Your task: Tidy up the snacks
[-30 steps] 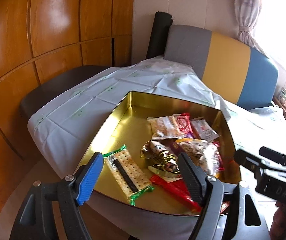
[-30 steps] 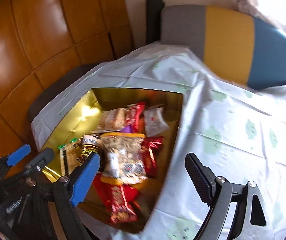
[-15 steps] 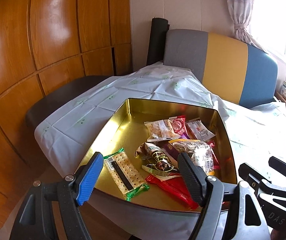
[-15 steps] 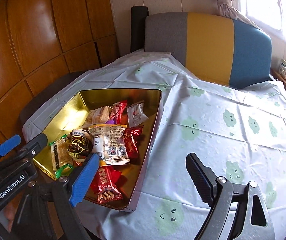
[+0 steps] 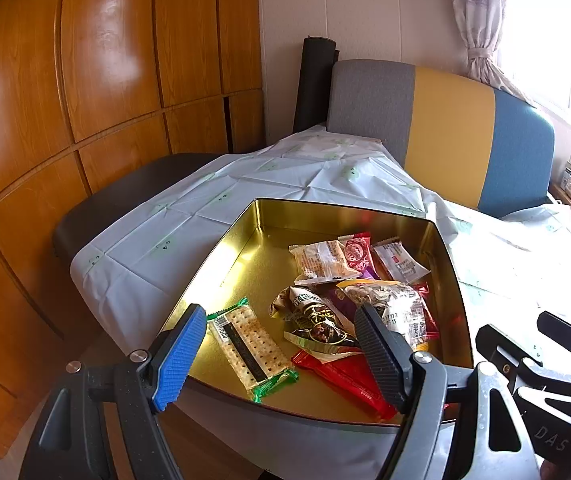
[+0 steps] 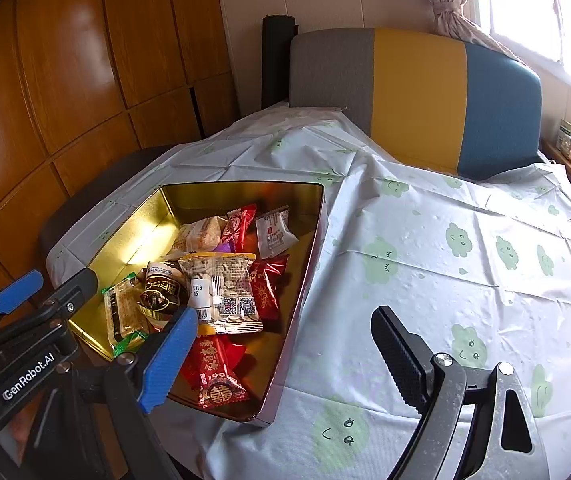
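A gold tin box (image 5: 245, 248) (image 6: 153, 216) sits on the table's near left part with several wrapped snacks inside. A cracker pack with green ends (image 5: 251, 350) (image 6: 121, 312) lies at the box's near left. Beside it lie a brown-gold wrapper (image 5: 313, 318), a clear seed bag (image 6: 221, 288) (image 5: 399, 308) and red packets (image 6: 215, 372) (image 5: 349, 376). My left gripper (image 5: 281, 356) hovers open over the box's near edge, nothing between its fingers. My right gripper (image 6: 281, 356) stands open above the box's right wall and the cloth, holding nothing.
A white tablecloth with green cloud faces (image 6: 457, 240) covers the table to the right of the box. A grey, yellow and blue bench back (image 6: 417, 92) stands behind. Wooden panels (image 5: 105, 80) line the left wall. A dark chair seat (image 5: 125, 196) is at the table's left.
Both views have swung and steadied: the box now sits lower and further left in the right wrist view, with more tablecloth showing. Both grippers stay open and empty.
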